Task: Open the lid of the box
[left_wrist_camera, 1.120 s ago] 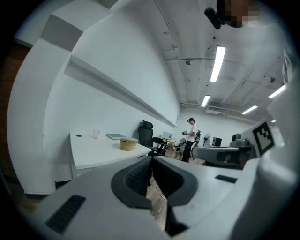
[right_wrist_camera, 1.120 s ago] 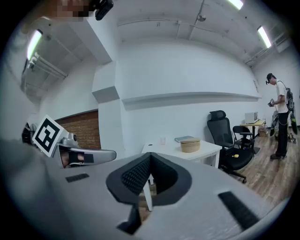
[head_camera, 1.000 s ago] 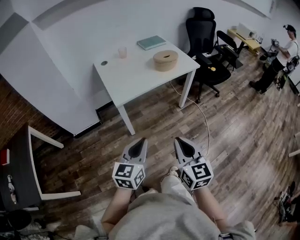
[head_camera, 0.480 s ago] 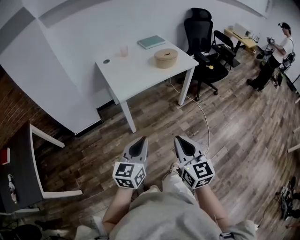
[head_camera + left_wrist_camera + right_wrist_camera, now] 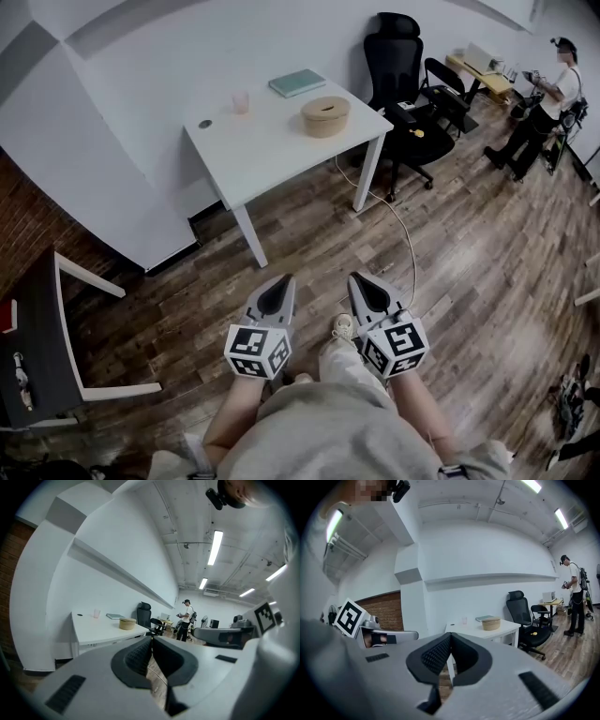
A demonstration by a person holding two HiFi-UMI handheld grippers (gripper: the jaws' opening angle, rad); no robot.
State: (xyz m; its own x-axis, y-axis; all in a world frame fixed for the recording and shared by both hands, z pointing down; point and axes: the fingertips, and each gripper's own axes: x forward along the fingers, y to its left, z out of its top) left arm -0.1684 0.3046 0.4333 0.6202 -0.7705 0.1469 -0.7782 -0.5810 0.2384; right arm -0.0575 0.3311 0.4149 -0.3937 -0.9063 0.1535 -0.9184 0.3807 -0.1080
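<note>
Head view: the person stands on a wooden floor [image 5: 469,262], well short of a white worktop [image 5: 272,155] set against the far wall. The left tool [image 5: 279,283] and the right tool [image 5: 359,281] are held side by side at waist height, each with a marker cube at its near end, both pointing toward the worktop. A round tan box [image 5: 325,118] sits near the worktop's right far corner with its lid [image 5: 325,107] on. A book [image 5: 298,82] lies beyond it, a cup [image 5: 241,101] stands to its left, and a small dark disc [image 5: 205,124] lies further left. A black office chair [image 5: 398,56] stands right of the worktop, a cable [image 5: 408,234] runs across the floor, and another person [image 5: 539,112] stands at the far right.

Left gripper view: the left tool [image 5: 152,639] has its jaws pressed together with nothing between them. The box [image 5: 127,623] shows far off on the worktop [image 5: 96,631], lid on, with the book [image 5: 115,616] and cup [image 5: 96,613] behind it. The right tool [image 5: 220,636] shows at the right.

Right gripper view: the right tool [image 5: 450,635] likewise has its jaws fully together and empty. The box [image 5: 491,623] sits on the far worktop [image 5: 471,628], beside the book [image 5: 484,618] and cup [image 5: 464,620]. The left tool [image 5: 386,637] shows at the left.
</note>
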